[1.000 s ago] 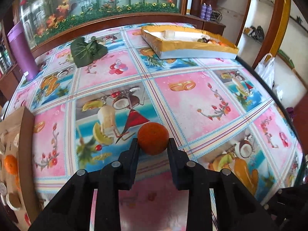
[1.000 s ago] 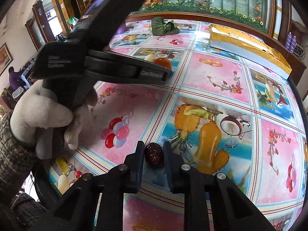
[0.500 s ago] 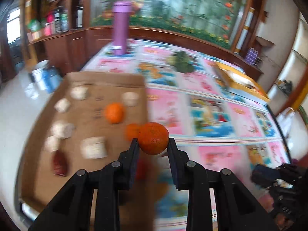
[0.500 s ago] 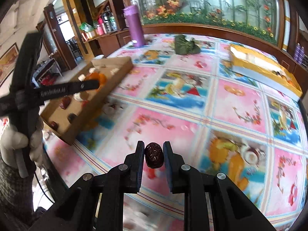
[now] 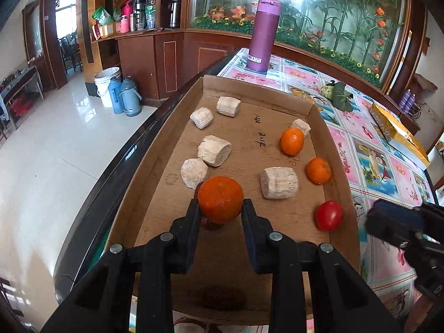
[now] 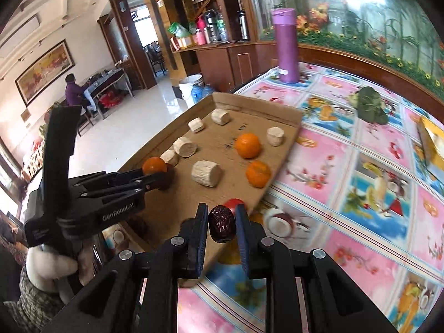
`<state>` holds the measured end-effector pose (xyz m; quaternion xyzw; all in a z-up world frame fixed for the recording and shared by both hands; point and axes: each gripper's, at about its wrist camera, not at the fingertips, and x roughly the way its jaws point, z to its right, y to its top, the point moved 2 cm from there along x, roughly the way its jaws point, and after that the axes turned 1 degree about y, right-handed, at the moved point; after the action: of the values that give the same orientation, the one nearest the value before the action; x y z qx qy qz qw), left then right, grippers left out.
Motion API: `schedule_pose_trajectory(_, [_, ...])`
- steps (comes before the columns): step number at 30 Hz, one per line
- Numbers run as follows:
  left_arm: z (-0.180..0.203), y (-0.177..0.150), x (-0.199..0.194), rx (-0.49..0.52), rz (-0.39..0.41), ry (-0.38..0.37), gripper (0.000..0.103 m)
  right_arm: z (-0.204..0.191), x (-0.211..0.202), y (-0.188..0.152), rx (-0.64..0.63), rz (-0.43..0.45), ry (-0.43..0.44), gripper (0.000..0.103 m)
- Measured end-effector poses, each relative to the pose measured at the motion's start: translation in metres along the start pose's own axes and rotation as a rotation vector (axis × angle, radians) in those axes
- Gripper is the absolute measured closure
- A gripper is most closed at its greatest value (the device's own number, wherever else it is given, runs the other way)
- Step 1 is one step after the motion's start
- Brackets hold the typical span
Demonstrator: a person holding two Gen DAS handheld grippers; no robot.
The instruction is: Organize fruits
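Left gripper [image 5: 221, 208] clamped on a mandarin [image 5: 221, 199], held over the near-left part of the cardboard tray [image 5: 258, 86]; a white-gloved hand [image 6: 52, 260] holds this tool, seen at far left in the right wrist view; tray sits at the table's left edge on the fruit-print tablecloth [image 5: 380, 163]; in the tray, left side: pale cylindrical chunks [image 5: 214, 149] in a loose group; one more chunk [image 5: 279, 182] near the middle; right side: two loose mandarins [image 5: 292, 141], one beyond the other, with a small pale piece just behind the farther one; a red tomato [image 5: 328, 215] near the tray's right wall; a dark date-like blur [image 5: 222, 297] lies near the tray's front edge; purple flask [image 5: 264, 34] upright on the table beyond the tray; green leafy vegetable [image 5: 340, 95] further right; yellow box [image 5: 396, 133] near the far right edge; right gripper [image 6: 222, 226] pinched on a dark red date [image 6: 222, 227], held over the tray's near right corner, tomato just behind it.
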<state>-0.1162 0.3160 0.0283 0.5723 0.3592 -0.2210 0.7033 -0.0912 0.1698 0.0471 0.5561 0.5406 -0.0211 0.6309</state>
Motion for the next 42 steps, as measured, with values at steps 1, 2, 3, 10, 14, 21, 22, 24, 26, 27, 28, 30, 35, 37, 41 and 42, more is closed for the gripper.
schedule_pose_trajectory(1, [-0.001, 0.0, 0.0, 0.001, 0.002, 0.001, 0.074, -0.003, 0.006, 0.0, -0.004, -0.008, -0.001, 0.081])
schedule_pose_trajectory(2, [-0.001, 0.001, 0.0, 0.002, 0.005, 0.004, 0.074, -0.007, 0.014, 0.0, -0.005, -0.018, -0.004, 0.081])
schedule_pose_trajectory(3, [-0.001, 0.001, 0.0, 0.005, 0.009, 0.007, 0.074, -0.007, 0.018, 0.0, -0.003, -0.024, -0.007, 0.081])
schedule_pose_trajectory(10, [0.002, -0.001, 0.0, 0.021, 0.023, 0.017, 0.074, -0.003, 0.035, -0.002, 0.016, -0.049, -0.022, 0.081])
schedule_pose_trajectory(14, [0.002, -0.002, 0.0, 0.017, 0.025, 0.02, 0.074, -0.004, 0.036, -0.002, 0.013, -0.051, -0.023, 0.081])
schedule_pose_trajectory(21, [0.0, -0.002, -0.005, 0.012, 0.036, 0.029, 0.068, -0.008, 0.039, -0.002, 0.004, -0.036, -0.015, 0.08])
schedule_pose_trajectory(22, [0.0, -0.001, -0.007, 0.012, 0.041, 0.029, 0.063, -0.009, 0.039, -0.002, 0.002, -0.034, -0.014, 0.08])
schedule_pose_trajectory(24, [0.001, 0.0, -0.01, 0.012, 0.053, 0.03, 0.055, -0.009, 0.039, -0.001, 0.001, -0.029, -0.009, 0.079])
schedule_pose_trajectory(26, [0.003, 0.001, -0.013, 0.015, 0.062, 0.03, 0.05, -0.009, 0.037, -0.001, 0.006, -0.021, -0.003, 0.069])
schedule_pose_trajectory(27, [0.003, 0.001, -0.014, 0.018, 0.064, 0.032, 0.048, -0.008, 0.036, -0.001, 0.011, -0.016, 0.0, 0.061])
schedule_pose_trajectory(28, [0.004, 0.002, -0.015, 0.022, 0.066, 0.034, 0.045, -0.008, 0.034, -0.001, 0.016, -0.01, 0.002, 0.058])
schedule_pose_trajectory(30, [0.006, 0.002, -0.018, 0.024, 0.07, 0.039, 0.042, -0.006, 0.029, -0.001, 0.025, 0.006, 0.003, 0.055])
schedule_pose_trajectory(35, [0.011, 0.004, -0.025, 0.029, 0.087, 0.056, 0.034, 0.001, 0.012, -0.002, 0.052, 0.046, -0.009, 0.052])
schedule_pose_trajectory(37, [0.014, 0.004, -0.03, 0.036, 0.097, 0.06, 0.031, 0.006, 0.002, -0.004, 0.074, 0.069, -0.017, 0.049])
schedule_pose_trajectory(41, [0.024, 0.004, -0.035, 0.055, 0.107, 0.069, 0.028, 0.017, -0.015, -0.01, 0.115, 0.106, -0.049, 0.042])
schedule_pose_trajectory(42, [0.026, 0.004, -0.037, 0.058, 0.11, 0.078, 0.026, 0.019, -0.019, -0.012, 0.124, 0.113, -0.06, 0.041])
